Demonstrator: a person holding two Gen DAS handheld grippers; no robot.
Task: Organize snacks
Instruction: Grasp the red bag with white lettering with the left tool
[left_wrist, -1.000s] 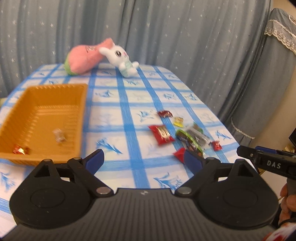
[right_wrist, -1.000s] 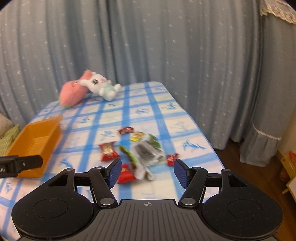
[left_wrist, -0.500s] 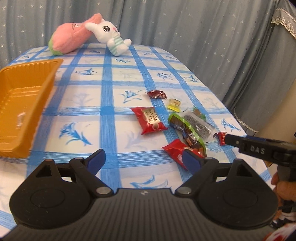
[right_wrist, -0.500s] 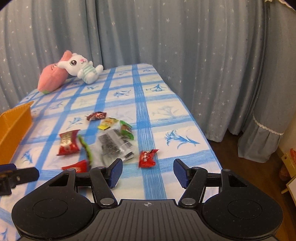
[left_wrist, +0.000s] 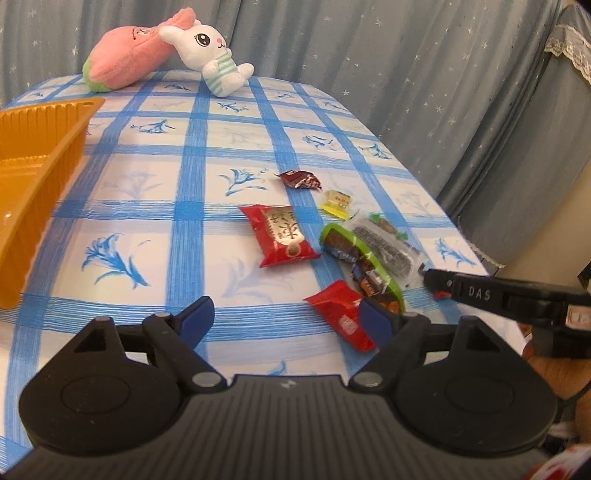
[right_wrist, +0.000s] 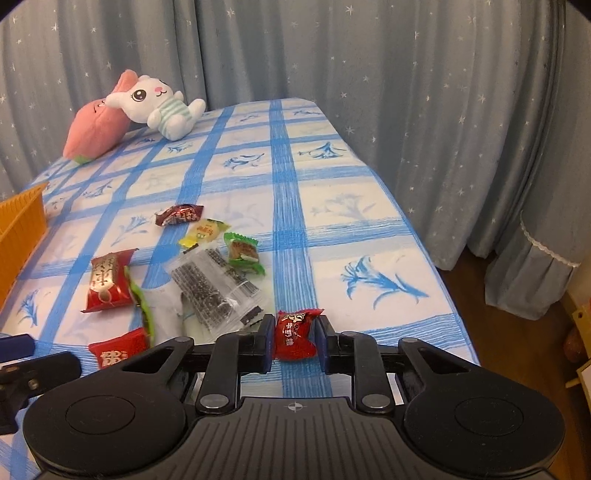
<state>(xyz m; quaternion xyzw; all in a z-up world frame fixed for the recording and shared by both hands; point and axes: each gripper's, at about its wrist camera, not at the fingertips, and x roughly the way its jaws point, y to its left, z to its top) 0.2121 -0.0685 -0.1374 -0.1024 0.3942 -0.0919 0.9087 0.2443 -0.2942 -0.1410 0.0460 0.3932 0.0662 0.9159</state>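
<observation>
Several wrapped snacks lie in a cluster on the blue-checked tablecloth (left_wrist: 192, 206). My right gripper (right_wrist: 294, 343) is closing, and its pads press both sides of a small red candy (right_wrist: 294, 338) near the table's front edge. My left gripper (left_wrist: 284, 321) hangs low over the cloth with its jaws closing but still wide. A flat red packet (left_wrist: 338, 314) lies by its right fingertip (left_wrist: 373, 321), untouched. Beyond it are a larger red packet (left_wrist: 282, 236), a green-edged packet (left_wrist: 360, 264) and a clear packet of dark sticks (right_wrist: 210, 288). The orange basket (left_wrist: 44, 147) stands at the left.
A white plush rabbit (left_wrist: 210, 55) leans on a pink plush (left_wrist: 125, 62) at the table's far end. Grey starred curtains (right_wrist: 406, 92) hang behind and to the right. The table's right edge drops off just past the snacks. A dark red candy (right_wrist: 179, 214) and a yellow one (right_wrist: 203, 232) lie farther back.
Both grippers have sunk and moved in towards the snack cluster. The right jaws have gone from wide apart to closed around the small red candy. The left jaws have narrowed a little.
</observation>
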